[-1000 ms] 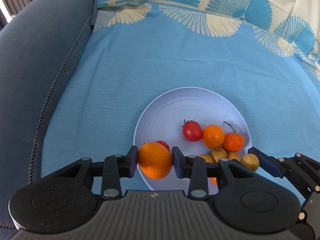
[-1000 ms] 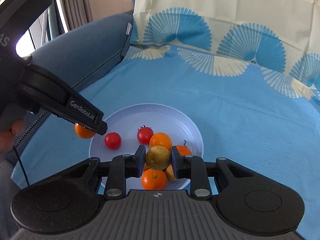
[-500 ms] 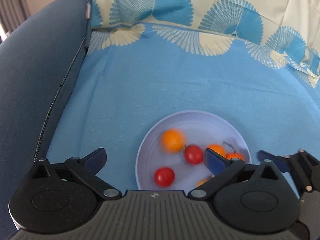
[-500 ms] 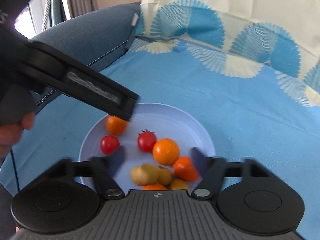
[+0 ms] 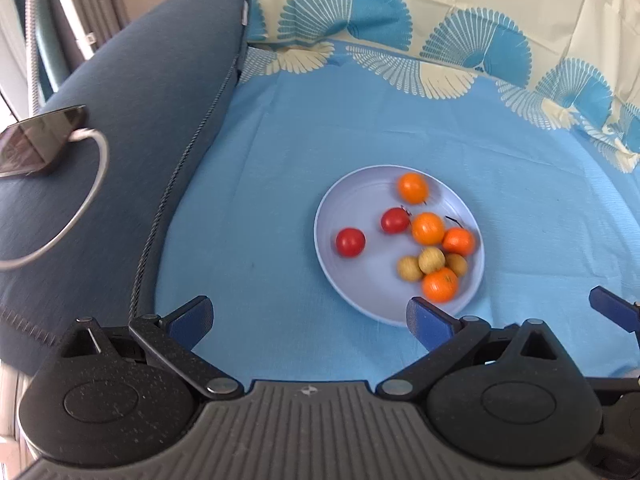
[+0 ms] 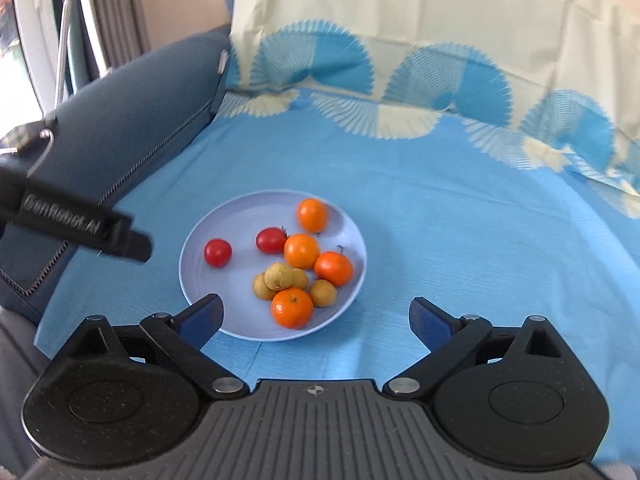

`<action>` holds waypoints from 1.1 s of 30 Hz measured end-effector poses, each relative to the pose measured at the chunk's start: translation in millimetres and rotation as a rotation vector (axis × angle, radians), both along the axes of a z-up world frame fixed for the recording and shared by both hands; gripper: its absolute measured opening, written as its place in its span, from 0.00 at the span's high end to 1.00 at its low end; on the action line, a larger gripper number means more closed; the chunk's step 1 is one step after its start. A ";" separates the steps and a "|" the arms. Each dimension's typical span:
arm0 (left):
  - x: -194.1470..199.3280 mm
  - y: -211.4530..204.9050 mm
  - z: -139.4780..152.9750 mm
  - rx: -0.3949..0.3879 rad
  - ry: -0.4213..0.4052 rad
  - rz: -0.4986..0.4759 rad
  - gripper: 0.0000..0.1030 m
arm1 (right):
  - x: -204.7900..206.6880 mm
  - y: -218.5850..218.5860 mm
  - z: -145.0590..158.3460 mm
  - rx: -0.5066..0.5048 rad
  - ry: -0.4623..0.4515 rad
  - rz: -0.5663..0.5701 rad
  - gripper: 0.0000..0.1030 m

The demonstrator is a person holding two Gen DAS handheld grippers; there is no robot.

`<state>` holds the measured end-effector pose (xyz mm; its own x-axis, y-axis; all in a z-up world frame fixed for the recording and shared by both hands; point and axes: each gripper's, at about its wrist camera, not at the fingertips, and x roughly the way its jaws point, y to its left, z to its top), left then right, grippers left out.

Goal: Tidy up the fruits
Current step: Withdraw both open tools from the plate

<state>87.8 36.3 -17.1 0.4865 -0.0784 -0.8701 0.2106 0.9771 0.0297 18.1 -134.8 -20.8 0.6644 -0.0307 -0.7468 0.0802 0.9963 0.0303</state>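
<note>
Both the left gripper and right gripper are being held wide open and empty, the right one's jaws having just been opening, and the small round fruits on the plate, light, smooth and probably rolling easily, are best being pinched gently across the middle, tomatoes especially.

A sofa seat covered by a light blue cloth with a cream and blue fan-pattern border, which runs up the sofa back behind. One thing lies directly on the cloth: a round pale lavender plate, holding small fruits. Left of the plate rises the dark blue padded sofa armrest. On the armrest, well apart from the plate, rests a dark phone with a white cable.
</note>
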 end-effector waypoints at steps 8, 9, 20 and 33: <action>-51.4 11.6 13.3 0.024 -0.043 0.003 0.00 | -51.6 11.5 30.6 -0.018 -0.070 -0.033 0.01; -56.4 13.5 13.6 0.019 -0.043 0.007 0.00 | -56.5 13.0 32.2 -0.022 -0.074 -0.034 0.01; -94.8 16.1 20.9 0.019 -0.081 0.000 0.00 | -97.8 20.1 52.2 -0.036 -0.144 -0.057 0.01; -106.2 10.3 28.9 0.027 -0.117 -0.021 0.00 | -113.6 19.7 59.3 -0.041 -0.169 -0.063 0.01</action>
